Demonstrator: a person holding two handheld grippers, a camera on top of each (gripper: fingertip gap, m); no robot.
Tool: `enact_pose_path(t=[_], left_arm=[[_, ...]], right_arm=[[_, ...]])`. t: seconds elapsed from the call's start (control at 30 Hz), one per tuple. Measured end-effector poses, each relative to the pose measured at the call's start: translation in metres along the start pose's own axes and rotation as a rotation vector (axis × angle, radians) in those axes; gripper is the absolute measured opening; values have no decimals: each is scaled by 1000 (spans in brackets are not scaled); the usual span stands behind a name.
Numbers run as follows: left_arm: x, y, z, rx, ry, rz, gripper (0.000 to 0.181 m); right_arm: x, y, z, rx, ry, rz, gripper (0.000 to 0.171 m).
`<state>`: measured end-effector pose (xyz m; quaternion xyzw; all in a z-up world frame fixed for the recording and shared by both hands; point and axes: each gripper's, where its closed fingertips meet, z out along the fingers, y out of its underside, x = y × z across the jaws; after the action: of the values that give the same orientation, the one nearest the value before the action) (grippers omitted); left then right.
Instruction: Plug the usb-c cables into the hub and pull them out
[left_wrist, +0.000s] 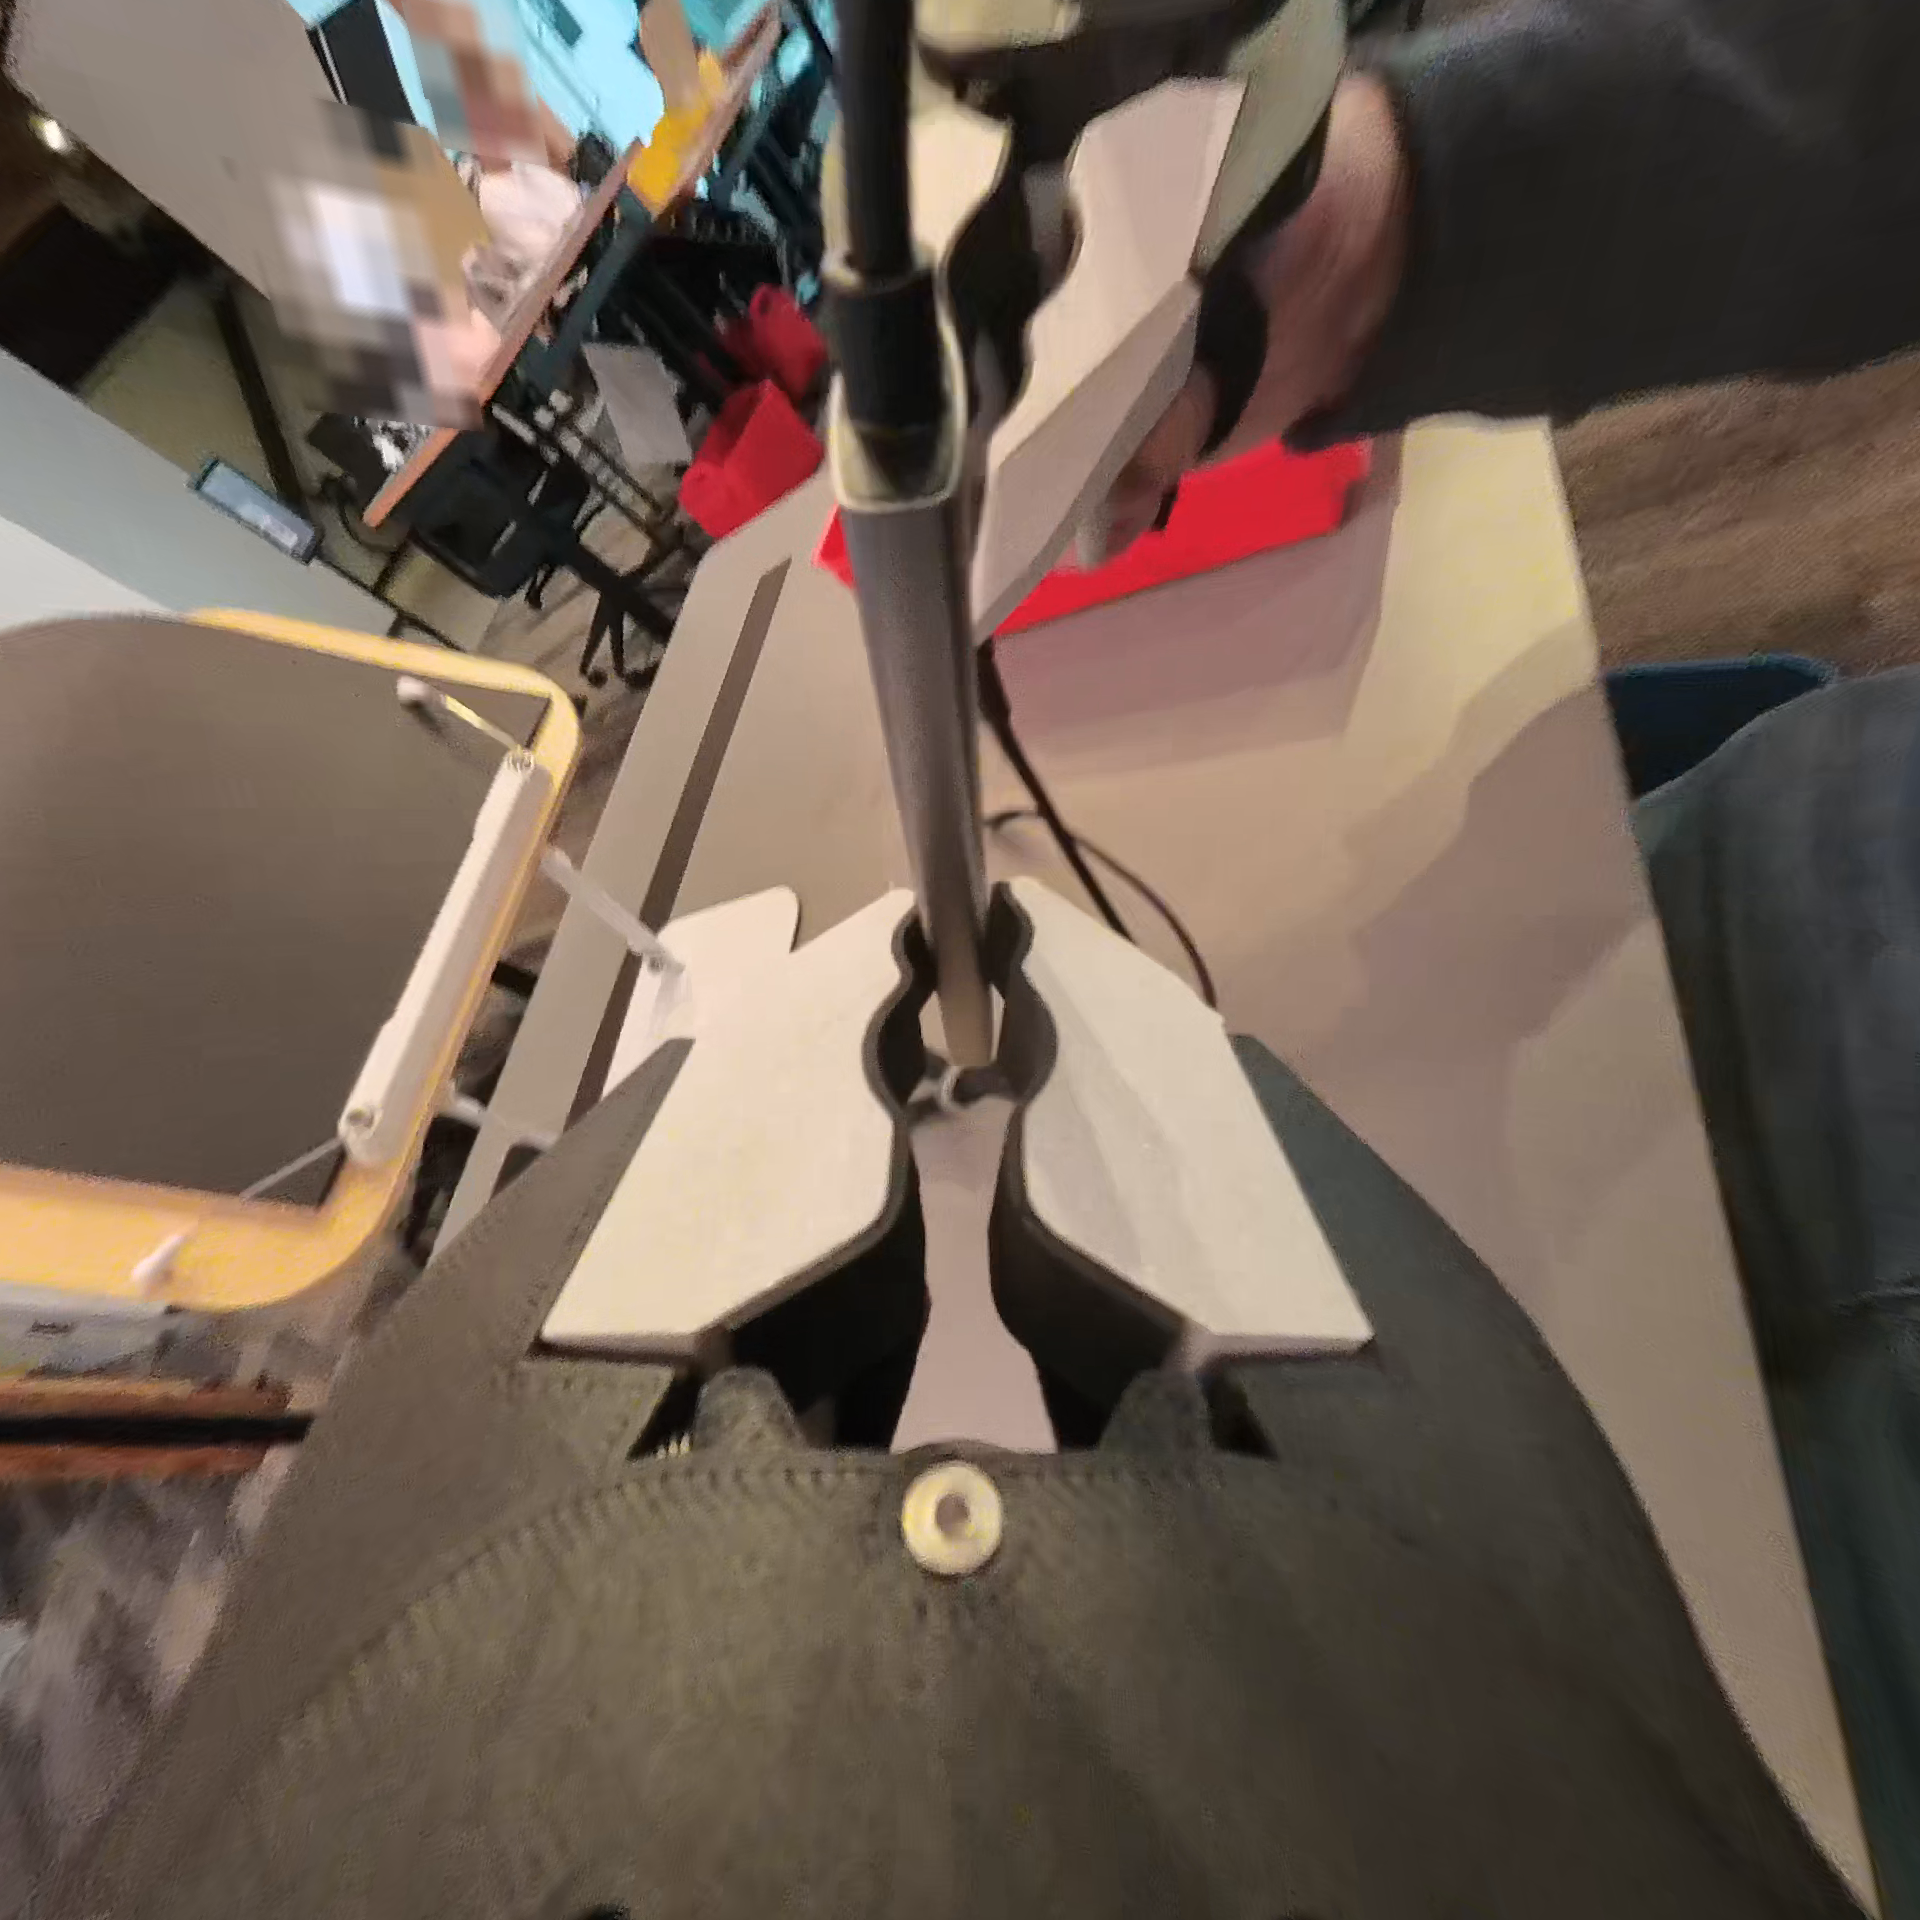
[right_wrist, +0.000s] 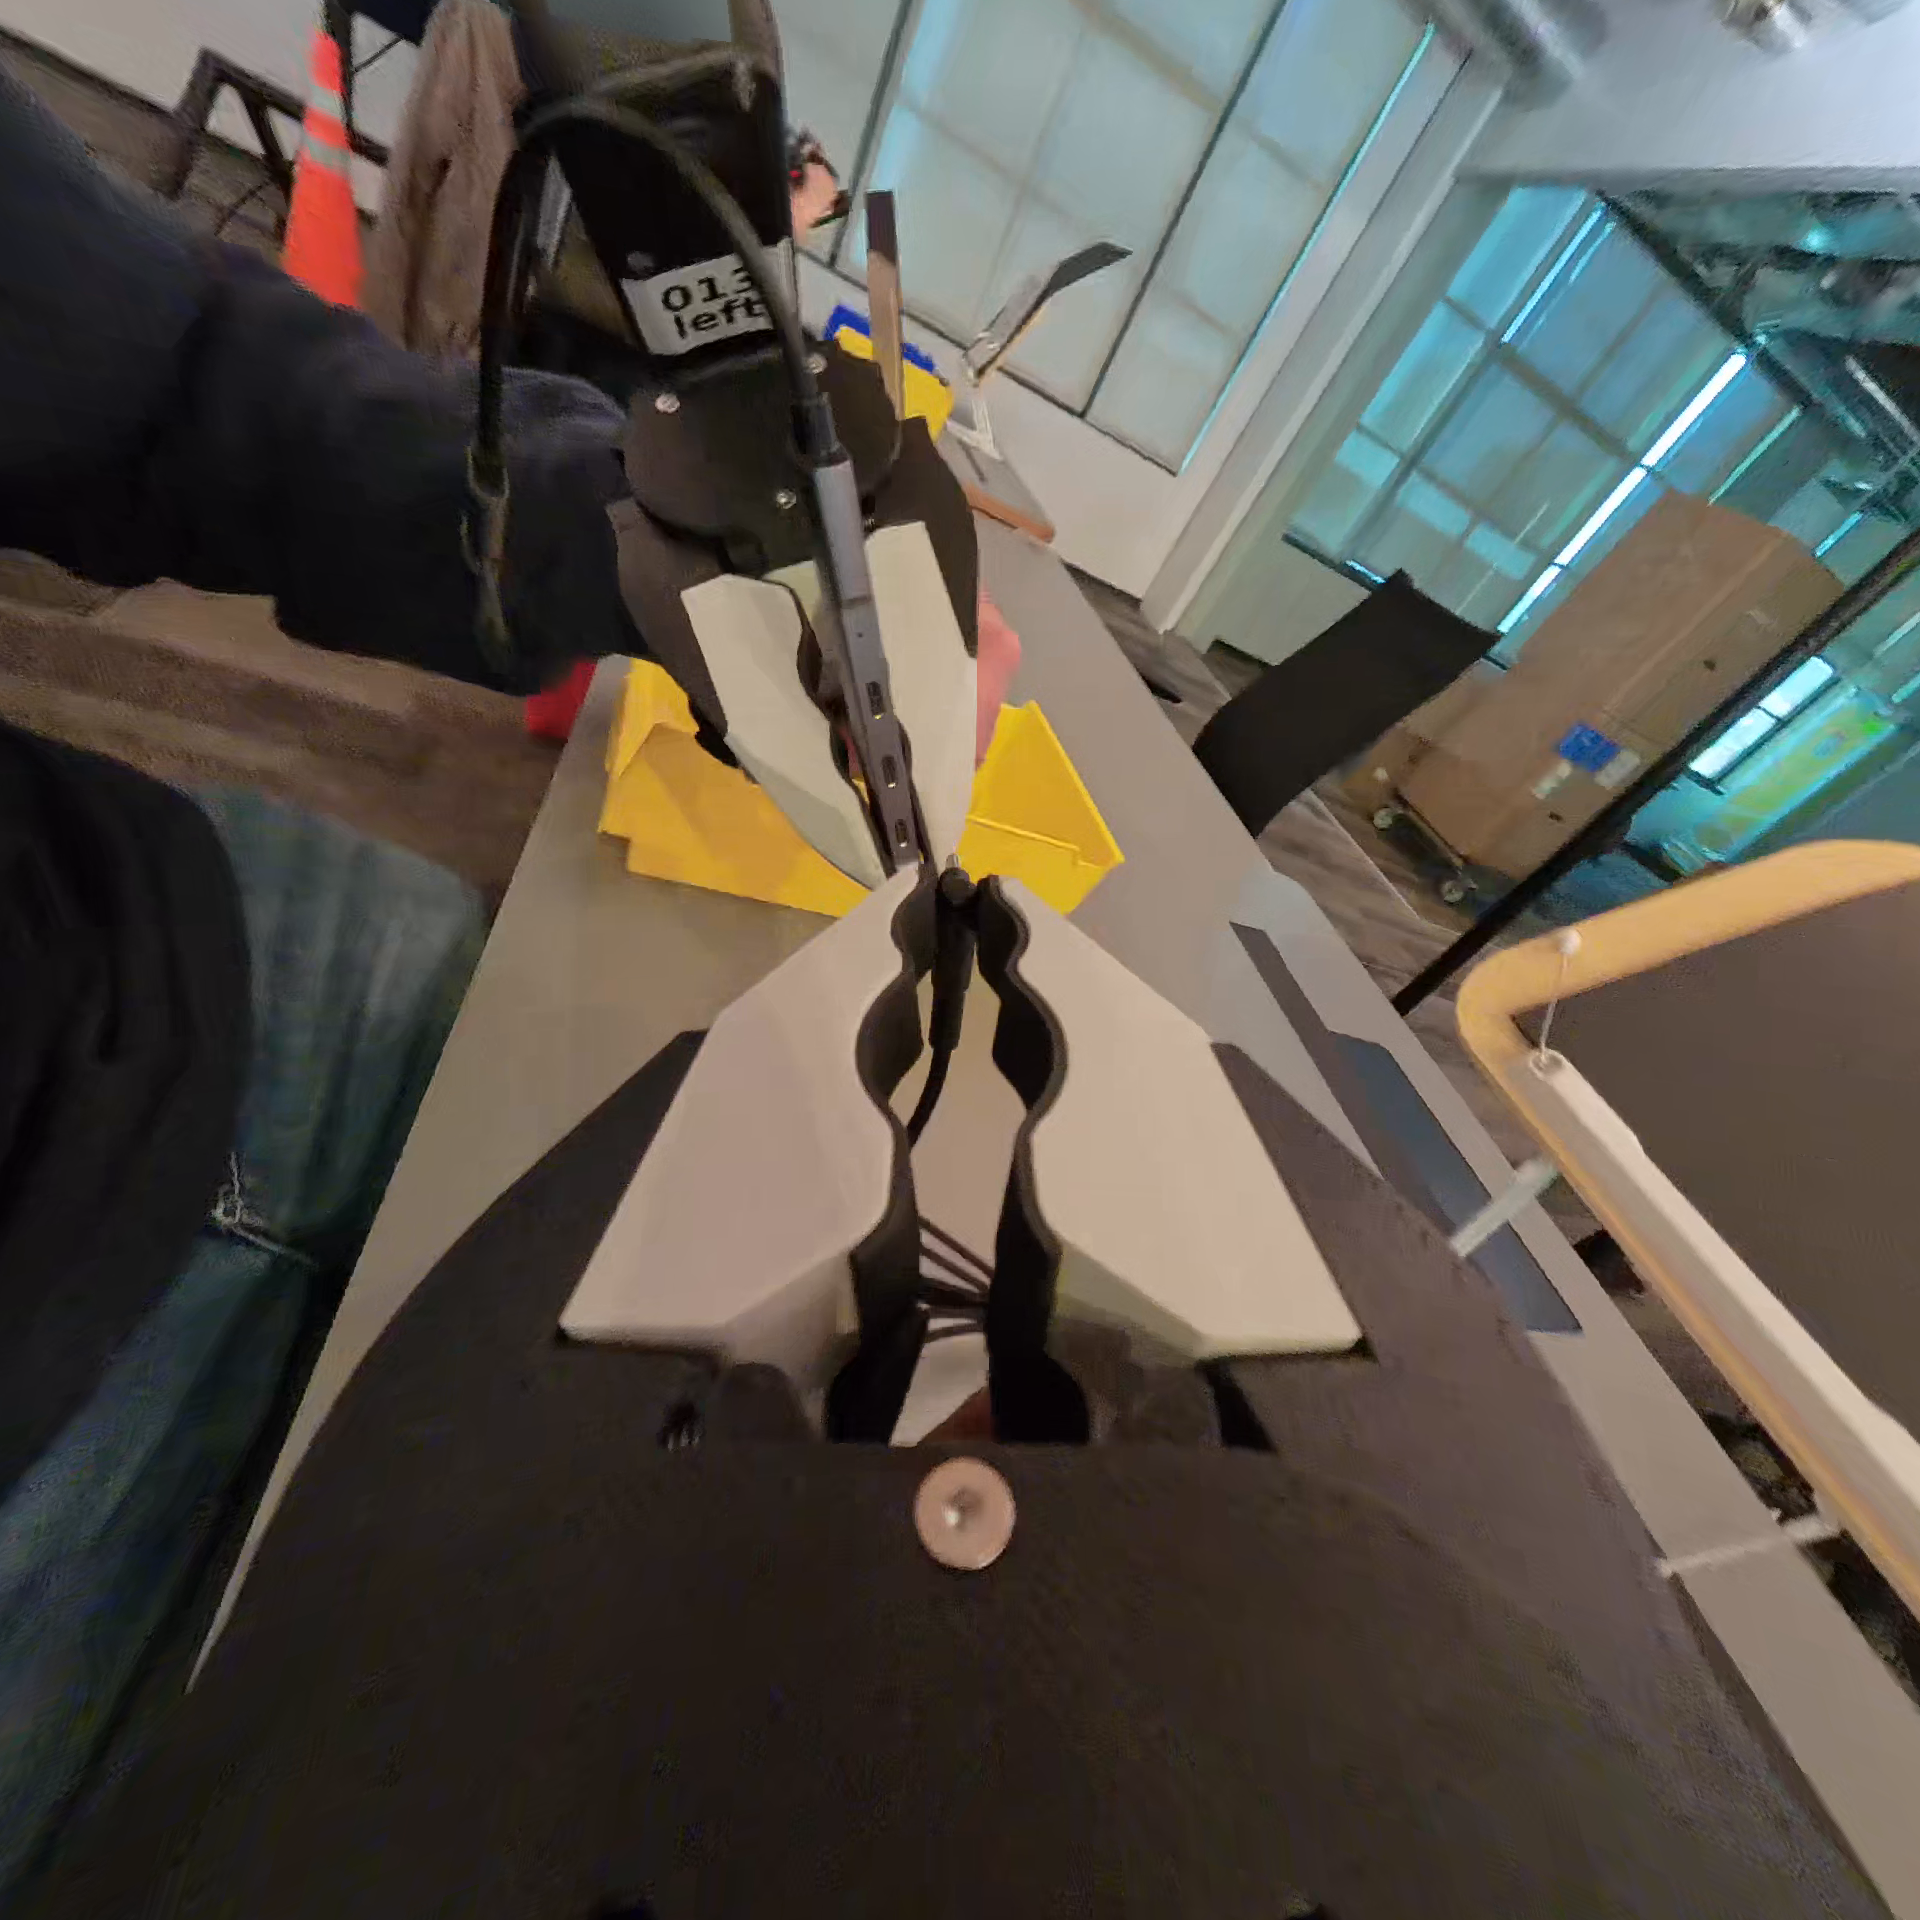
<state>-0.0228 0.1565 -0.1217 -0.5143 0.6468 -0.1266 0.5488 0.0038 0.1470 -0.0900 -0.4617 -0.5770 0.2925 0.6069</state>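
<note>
Grey bench (right_wrist: 582, 997) — above it, left gripper (left_wrist: 961, 966), jaws pinching the slim grey hub (right_wrist: 868, 665); right gripper (right_wrist: 956, 894), jaws pinching a black usb-c cable (right_wrist: 951, 997) — plug tip just beside the hub's end.

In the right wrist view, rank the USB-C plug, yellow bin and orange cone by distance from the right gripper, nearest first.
1. USB-C plug, clamped in the right gripper.
2. Yellow bin, just ahead on the table.
3. Orange cone, far upper left on the floor.
</note>
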Motion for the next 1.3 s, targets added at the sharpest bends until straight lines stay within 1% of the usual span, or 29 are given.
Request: enact_pose_path(t=[0.07,0.1,0.17,0.23,0.33,0.4,0.5,0.57,0.63,0.7,0.73,0.8,0.83,0.9,0.93,0.97,1.0,1.1,1.2,1.3], left_arm=[[-3,15,-2,-64,-15,12,10],[-6,15,-3,-60,-32,-1,10],[-11,24,0,-104,-44,-23,9],[-14,40,4,-175,-80,27,10],[-11,50,9,-223,-67,26,10],[-14,61,10,-283,-82,48,10],[-13,69,11,-312,-72,32,9],[-13,76,12,-345,-67,25,9],[-13,80,12,-357,-67,31,9],[-14,86,12,-390,-69,43,9],[-13,87,12,-397,-68,51,9],[-14,90,12,-414,-75,55,9],[-15,92,11,-425,-74,62,9],[-16,94,11,-433,-78,66,9],[-16,95,11,-436,-77,63,9],[-16,96,10,-439,-73,63,9],[-17,96,10,-441,-73,66,9],[-17,98,9,-449,-66,66,9],[-16,99,6,-463,-51,75,9],[-12,112,-1,-478,9,24,9]], right_arm=[[6,2,-8,32,41,48,4],[8,3,-11,27,53,66,4],[9,22,-10,-82,54,107,4],[8,53,-8,-205,50,170,5],[10,83,-5,-284,98,245,6],[15,109,-5,-388,142,236,10],[28,141,-7,-518,224,230,18],[40,160,-12,-622,297,225,30],[50,177,-18,-723,341,207,36],[43,193,-23,-845,274,221,34],[43,194,-24,-864,260,229,33],[52,181,-22,-814,274,203,32],[55,173,-20,-793,279,197,34],[61,166,-20,-804,281,176,43],[60,165,-17,-815,255,159,48],[58,166,-13,-821,219,142,52],[54,168,-8,-840,169,105,52],[50,182,14,-866,28,-90,46],[51,209,37,-868,-117,-244,37],[51,236,47,-892,-278,-297,37]])
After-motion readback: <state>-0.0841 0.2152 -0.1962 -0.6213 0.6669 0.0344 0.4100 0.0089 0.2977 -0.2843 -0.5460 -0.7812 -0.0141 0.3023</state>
